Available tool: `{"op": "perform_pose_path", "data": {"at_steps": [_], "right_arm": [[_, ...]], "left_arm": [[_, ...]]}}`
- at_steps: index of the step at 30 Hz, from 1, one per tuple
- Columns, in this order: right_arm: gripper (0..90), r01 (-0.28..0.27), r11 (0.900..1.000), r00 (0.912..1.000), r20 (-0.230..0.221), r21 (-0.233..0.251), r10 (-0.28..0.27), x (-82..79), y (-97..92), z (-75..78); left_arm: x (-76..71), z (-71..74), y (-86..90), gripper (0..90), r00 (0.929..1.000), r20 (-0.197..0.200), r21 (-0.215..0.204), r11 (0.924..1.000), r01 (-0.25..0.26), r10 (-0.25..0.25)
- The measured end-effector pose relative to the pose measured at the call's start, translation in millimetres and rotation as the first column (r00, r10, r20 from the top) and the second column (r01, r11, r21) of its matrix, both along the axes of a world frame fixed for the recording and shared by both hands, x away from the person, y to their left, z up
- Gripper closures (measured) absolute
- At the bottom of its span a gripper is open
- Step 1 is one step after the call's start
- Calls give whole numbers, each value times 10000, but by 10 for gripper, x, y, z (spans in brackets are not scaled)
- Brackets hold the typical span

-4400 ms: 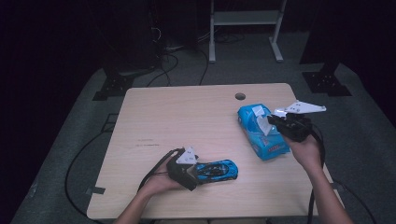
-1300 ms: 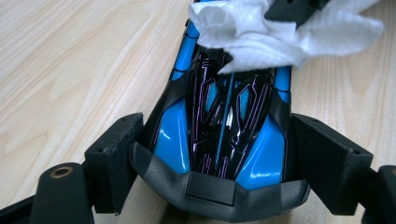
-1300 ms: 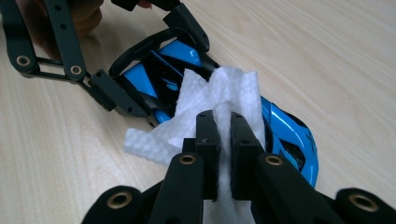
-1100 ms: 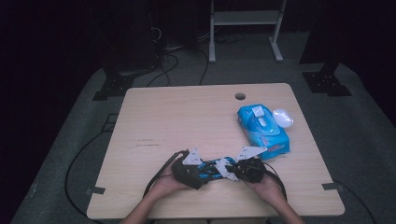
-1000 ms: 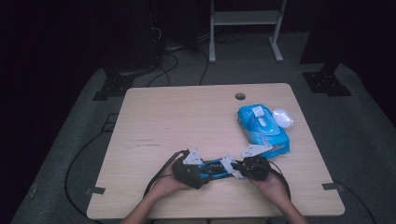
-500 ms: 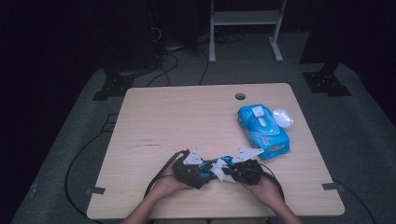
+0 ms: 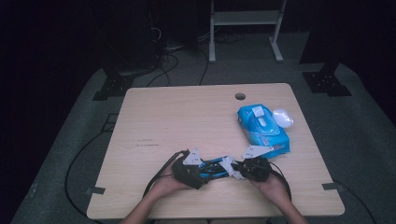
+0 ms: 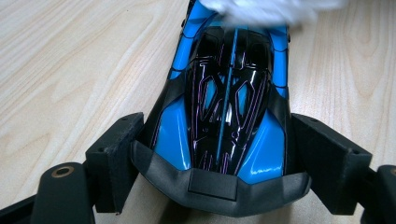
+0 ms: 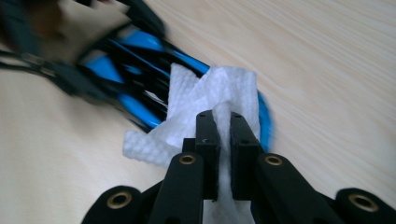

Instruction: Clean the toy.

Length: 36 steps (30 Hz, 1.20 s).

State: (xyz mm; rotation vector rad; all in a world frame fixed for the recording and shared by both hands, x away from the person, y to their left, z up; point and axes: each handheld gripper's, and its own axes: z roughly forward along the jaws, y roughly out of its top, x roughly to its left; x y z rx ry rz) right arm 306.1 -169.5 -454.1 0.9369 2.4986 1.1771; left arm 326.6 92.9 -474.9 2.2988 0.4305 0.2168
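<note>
Toy car point(image 8: 224, 112) at the table's point(image 7: 187, 121) near edge, clamped at one end by the left gripper point(image 7: 189, 170) — right gripper point(image 9: 223, 140) pinched shut on a white wipe point(image 9: 212, 100) over the other end — best rubbed in short, light strokes

Blue wipes pack point(image 7: 263, 128) on wooden table point(image 7: 187, 116), white lid point(image 7: 282, 117) beside it

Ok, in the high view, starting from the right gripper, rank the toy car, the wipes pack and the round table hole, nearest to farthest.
From the right gripper:
1. Toy car, just left of it, under its wipe.
2. Wipes pack, behind it, slightly right.
3. Table hole, at the far edge.
</note>
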Motion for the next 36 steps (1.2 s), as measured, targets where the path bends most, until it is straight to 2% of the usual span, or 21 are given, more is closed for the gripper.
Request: {"op": "perform_pose_path", "data": {"at_steps": [3, 5, 7, 9, 13, 15, 16, 17, 18, 20, 27, 29, 33, 34, 36], "right_arm": [[840, -478, 9988, 9988, 70, -47, 478, -67, 148, -6], [839, -791, 9963, 9965, 241, -323, 799, -90, 244, -6], [839, -782, 9967, 9969, 101, -231, 785, -75, 234, -4], [839, -657, 9977, 9978, 24, -163, 657, -42, 175, -5], [841, 54, 9999, 10000, -29, -155, -54, 28, -16, -6], [841, 413, 9982, 9991, -107, -432, -418, 72, -118, -38], [841, 573, 9978, 9979, -289, -323, -582, 88, -161, -61], [841, 679, 9974, 9966, -443, -249, -689, 99, -192, -72], [841, 705, 9969, 9967, -369, -350, -718, 103, -203, -74], [841, 723, 9964, 9967, -332, -437, -738, 96, -193, -71], [842, 426, 9982, 9990, -103, -429, -431, 54, -100, -21], [842, 206, 9989, 9998, 94, -427, -202, 31, -29, 7], [839, -411, 9988, 9990, 155, -271, 415, -12, 185, 17], [839, -553, 9978, 9978, 346, -374, 566, -30, 246, 13], [839, -661, 9970, 9971, 344, -410, 675, -30, 268, 23]], "left_arm": [[-2, -2, -4, 207, 10000, 32, 41, 10000, 2, -2], [-3, -2, 1, 207, 10000, 13, 4, 10000, -23, 23], [-2, -2, 9, 208, 10000, 51, 39, 10000, 45, -45], [-3, -2, 8, 208, 9999, 109, 81, 9999, 86, -87], [-2, -1, 11, 208, 9999, 109, 83, 9999, 110, -111], [-1, -2, 17, 207, 9999, 113, 82, 9999, 126, -127], [-5, -8, 19, 206, 9999, 100, 61, 9999, 108, -109], [-1, -11, 23, 203, 9999, 52, 188, 9998, 121, -122], [1, -25, 23, 200, 9999, 3, 305, 9995, 119, -119], [4, -35, 43, 201, 9999, -116, 231, 9997, 120, -117], [9, -30, 31, 211, 9998, -99, 269, 9995, 191, -189], [8, -29, 22, 212, 9998, -102, 282, 9994, 184, -181], [6, -32, 6, 213, 9998, -130, 234, 9996, 172, -169], [6, -31, 15, 213, 9997, -163, 238, 9996, 165, -161], [9, -30, 40, 214, 9996, -181, 209, 9995, 224, -220]]}}
